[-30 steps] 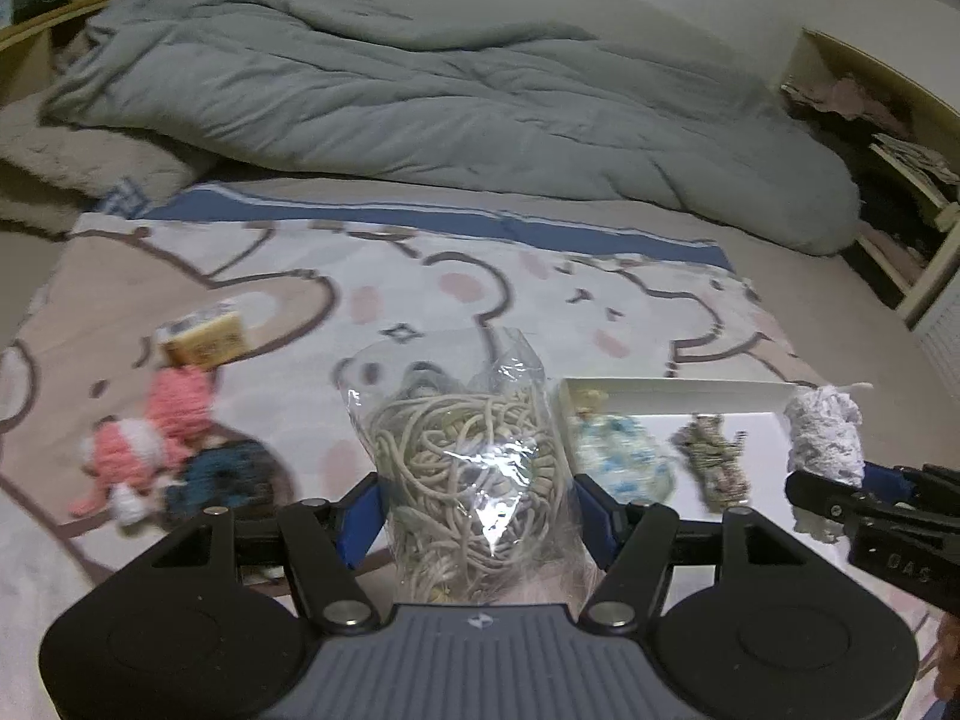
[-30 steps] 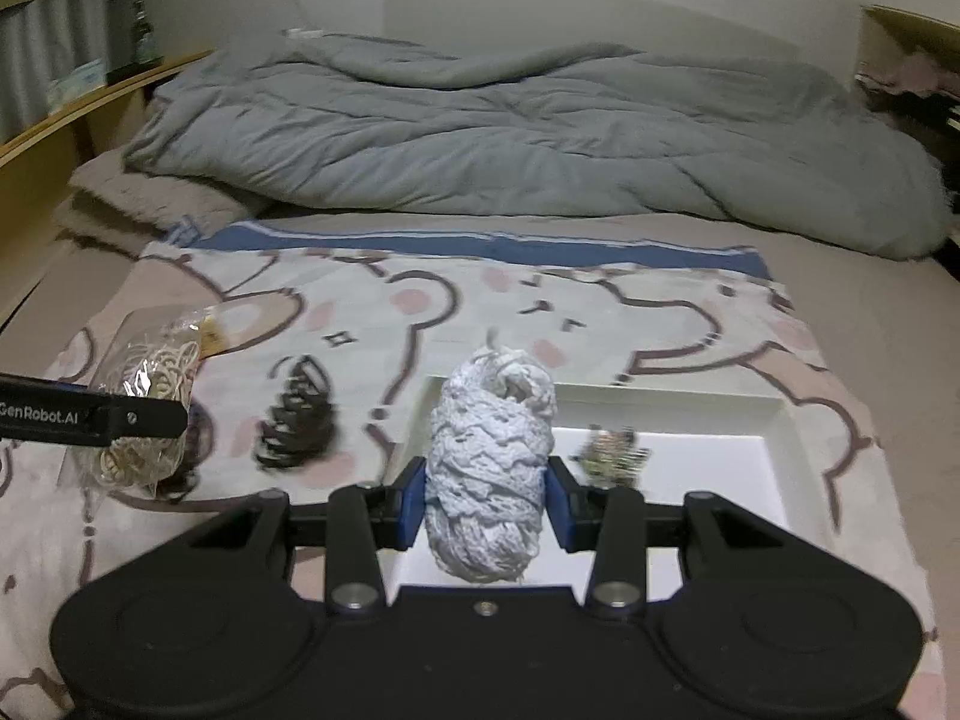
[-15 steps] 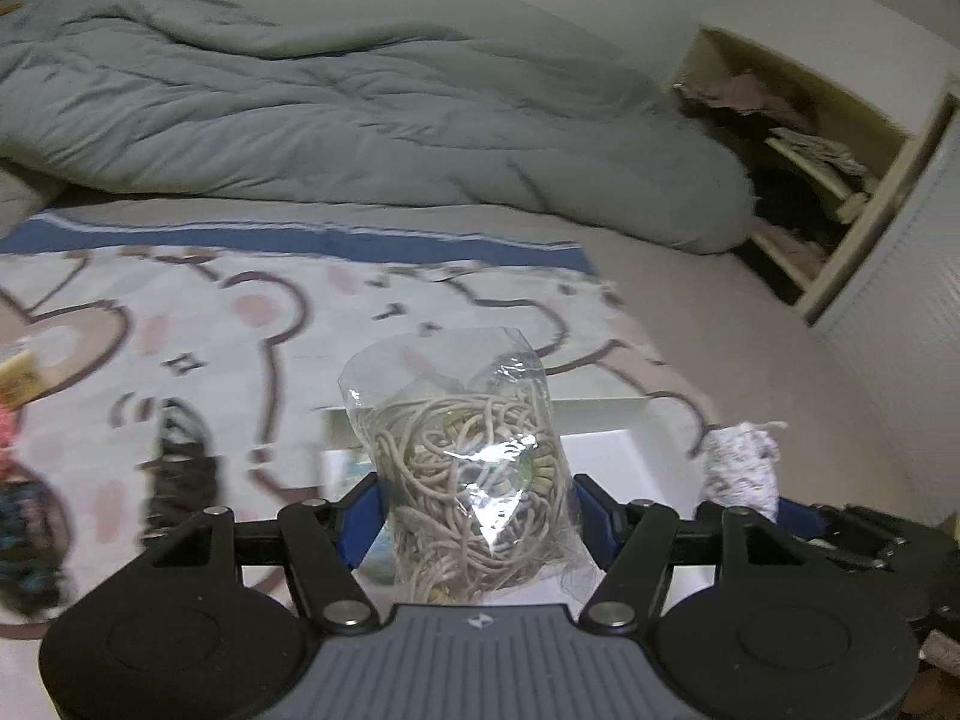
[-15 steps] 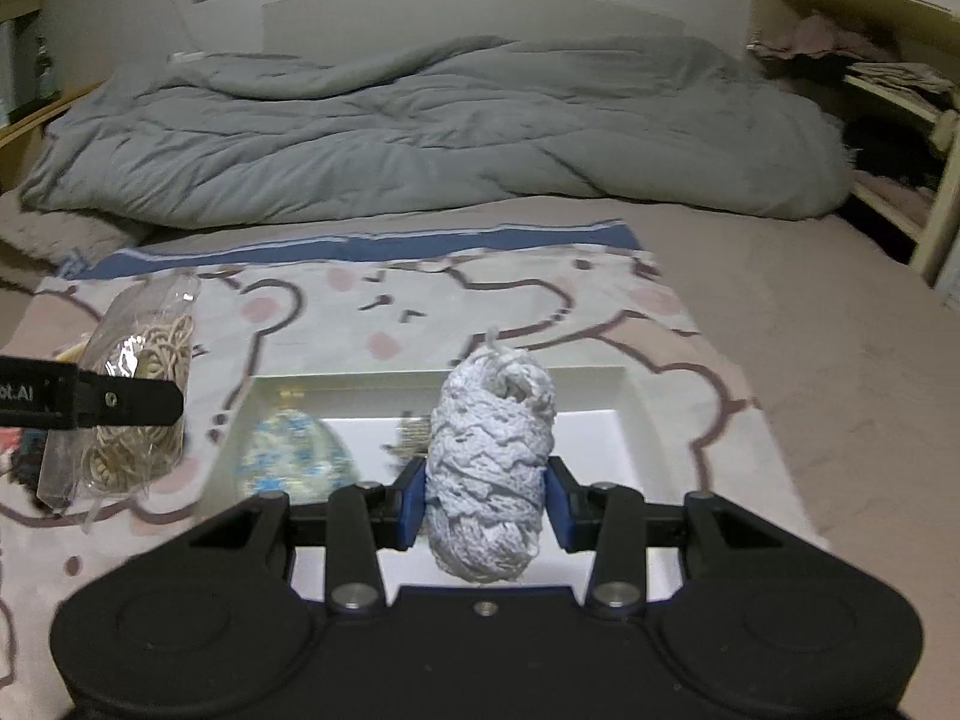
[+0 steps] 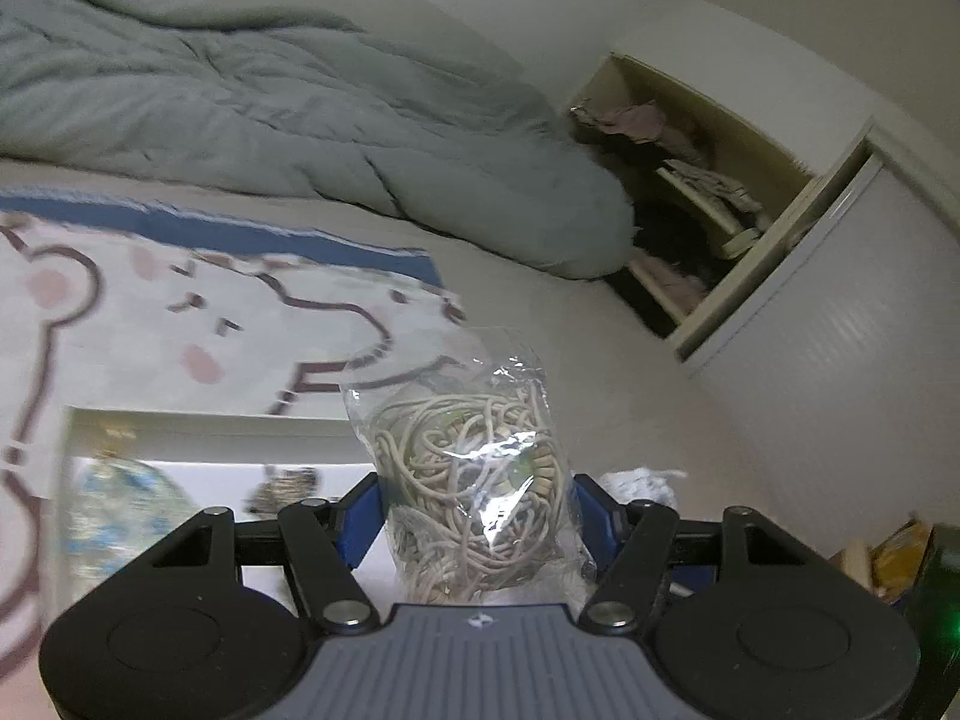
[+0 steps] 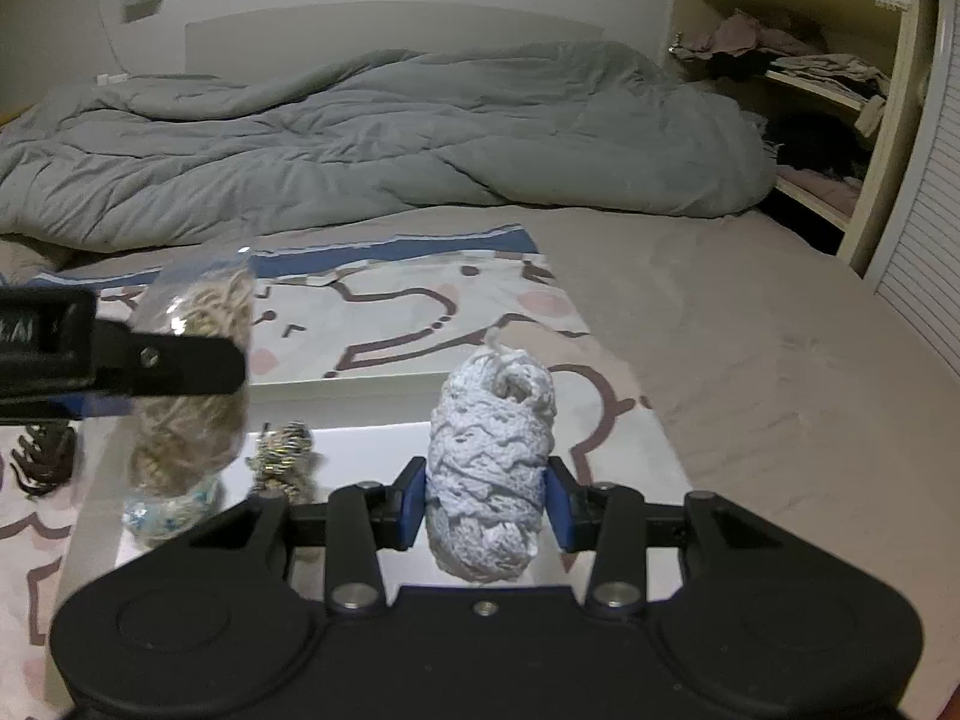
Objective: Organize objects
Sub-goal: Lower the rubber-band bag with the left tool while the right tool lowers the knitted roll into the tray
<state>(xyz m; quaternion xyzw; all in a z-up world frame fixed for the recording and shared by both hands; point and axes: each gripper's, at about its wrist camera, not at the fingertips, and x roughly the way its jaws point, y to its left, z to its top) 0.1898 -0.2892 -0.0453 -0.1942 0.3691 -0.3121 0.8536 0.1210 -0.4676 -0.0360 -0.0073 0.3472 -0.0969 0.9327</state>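
**Q:** Left wrist view: what changed for you?

**A:** Your left gripper (image 5: pixel 474 516), pinching a clear bag of beige cord (image 5: pixel 474 468), has swung from the bear-print blanket to above the white tray (image 5: pixel 198 420), so a drop looks near.

**Q:** And your right gripper (image 6: pixel 486 510)?

**A:** Clamped on a white lace roll (image 6: pixel 489 468), long axis upright, loop end up, over the tray's right side.

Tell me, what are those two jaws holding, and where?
Left gripper: clear bag of cord, pinched at its lower sides. Right gripper: white lace bundle, around its middle.
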